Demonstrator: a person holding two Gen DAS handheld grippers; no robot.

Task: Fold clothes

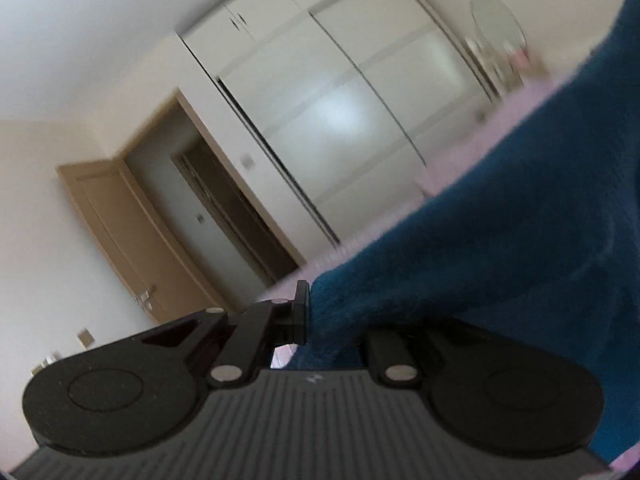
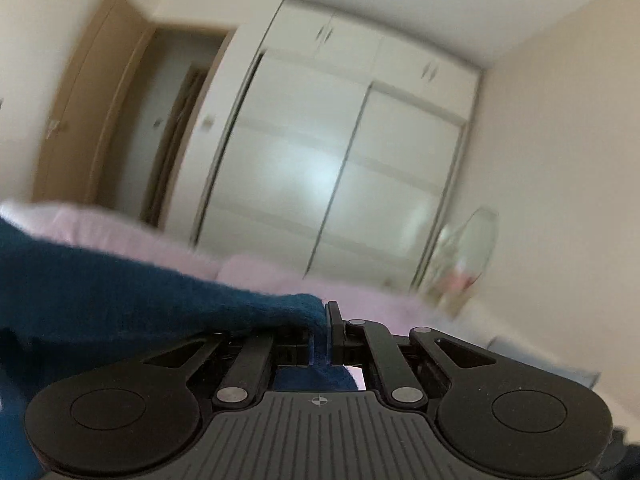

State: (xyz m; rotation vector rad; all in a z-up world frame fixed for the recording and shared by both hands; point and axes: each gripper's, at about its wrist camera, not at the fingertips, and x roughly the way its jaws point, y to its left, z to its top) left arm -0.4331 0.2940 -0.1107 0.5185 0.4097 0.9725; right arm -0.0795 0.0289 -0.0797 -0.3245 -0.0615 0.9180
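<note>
A dark blue fleecy garment (image 1: 520, 232) fills the right side of the left wrist view. My left gripper (image 1: 310, 312) is shut on one corner of it, and the cloth covers the right finger. In the right wrist view the same blue garment (image 2: 120, 292) stretches off to the left. My right gripper (image 2: 320, 332) is shut on another corner, with blue cloth pinched between its black fingers. Both grippers point about level toward the wardrobe, and the cloth hangs lifted between them.
A pink bed cover (image 2: 280, 280) lies below the garment. Behind it stand a white wardrobe (image 1: 328, 112) with sliding doors, a brown door (image 1: 120, 232) standing open at the left, and a fan (image 2: 468, 248) by the right wall.
</note>
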